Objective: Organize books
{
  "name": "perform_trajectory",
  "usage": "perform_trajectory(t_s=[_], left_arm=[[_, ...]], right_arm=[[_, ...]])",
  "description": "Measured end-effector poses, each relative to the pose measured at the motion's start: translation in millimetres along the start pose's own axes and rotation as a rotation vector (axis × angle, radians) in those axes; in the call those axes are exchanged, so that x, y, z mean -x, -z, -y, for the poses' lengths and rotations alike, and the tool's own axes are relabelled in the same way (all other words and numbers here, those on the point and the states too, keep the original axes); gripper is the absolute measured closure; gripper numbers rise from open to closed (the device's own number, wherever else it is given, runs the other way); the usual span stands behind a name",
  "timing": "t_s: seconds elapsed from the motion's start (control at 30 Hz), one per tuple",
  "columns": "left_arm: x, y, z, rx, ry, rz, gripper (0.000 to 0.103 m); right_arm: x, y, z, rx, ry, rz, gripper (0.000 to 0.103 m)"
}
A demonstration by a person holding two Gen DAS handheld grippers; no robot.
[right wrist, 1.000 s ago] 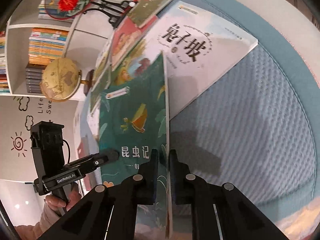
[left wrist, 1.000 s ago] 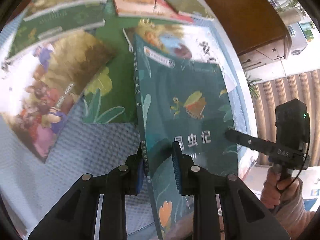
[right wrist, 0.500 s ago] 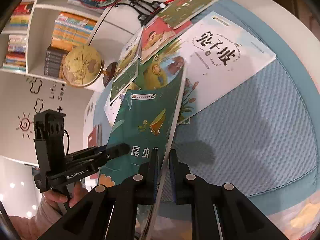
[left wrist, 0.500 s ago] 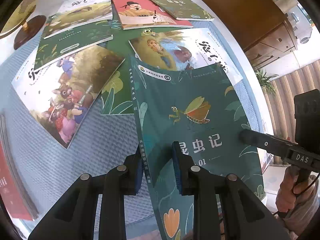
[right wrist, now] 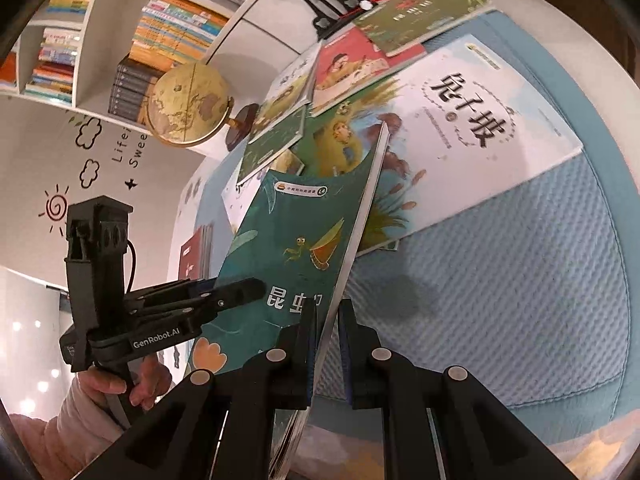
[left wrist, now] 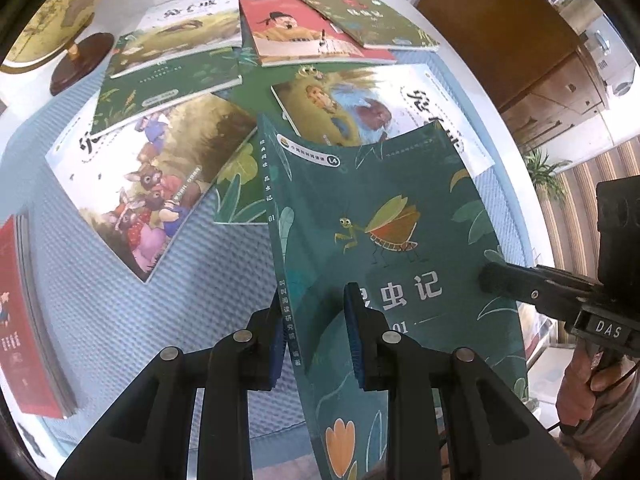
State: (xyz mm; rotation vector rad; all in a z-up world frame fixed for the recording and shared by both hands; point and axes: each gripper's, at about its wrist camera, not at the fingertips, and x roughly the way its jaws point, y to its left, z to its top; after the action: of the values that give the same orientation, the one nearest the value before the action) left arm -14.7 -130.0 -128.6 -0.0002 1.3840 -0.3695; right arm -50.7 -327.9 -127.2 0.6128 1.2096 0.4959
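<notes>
Both hand-held grippers, left point(left wrist: 316, 332) and right point(right wrist: 326, 344), clamp the teal insect-cover paperback point(left wrist: 384, 240), raised off the surface. Next: carry it to the red stack point(left wrist: 24, 320) far left.

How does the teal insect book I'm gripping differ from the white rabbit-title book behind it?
The teal insect book is lifted and tilted, pinched by the left gripper and the right gripper; the white book lies flat on the blue mat, untouched. The teal cover is dark with a mantis picture; the white one is pale with big black characters. Both are thin picture books.
</notes>
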Motion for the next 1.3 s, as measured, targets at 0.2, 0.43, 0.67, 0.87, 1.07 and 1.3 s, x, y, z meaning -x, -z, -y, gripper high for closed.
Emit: perform_trajectory(t_s=[0.2, 0.43, 0.67, 0.87, 1.07, 1.3], left_arm=[[13.5, -1.3, -6.9, 0.011, 0.013, 0.031, 0.081], [28.6, -0.1, -19.3, -0.018, 0.030, 0.052, 0.081], [50.4, 5.0, -43.7, -0.038, 0.046, 0.079, 0.081], [72.4, 10.2, -76.0, -0.024, 0.053, 0.112, 0.081], [93.7, 18.1, -119.0, 0.010, 0.050, 0.145, 0.081], [112.4, 29.5, -171.7, 0.054, 0.049, 0.177, 0.081]], right_arm=[[-2.5, 0.4, -9.2, 0.021, -0.012, -0.006, 0.092], [0.2, 2.7, -30.1, 0.035, -0.007, 0.036, 0.092], [-4.7, 6.3, -64.3, 0.039, 0.003, 0.074, 0.092], [-15.1, 4.9, -103.1, 0.065, 0.007, 0.092, 0.092], [-36.8, 3.5, -144.6, 0.102, 0.007, 0.084, 0.092], [-70.1, 1.4, -193.4, 0.150, 0.000, 0.064, 0.091]])
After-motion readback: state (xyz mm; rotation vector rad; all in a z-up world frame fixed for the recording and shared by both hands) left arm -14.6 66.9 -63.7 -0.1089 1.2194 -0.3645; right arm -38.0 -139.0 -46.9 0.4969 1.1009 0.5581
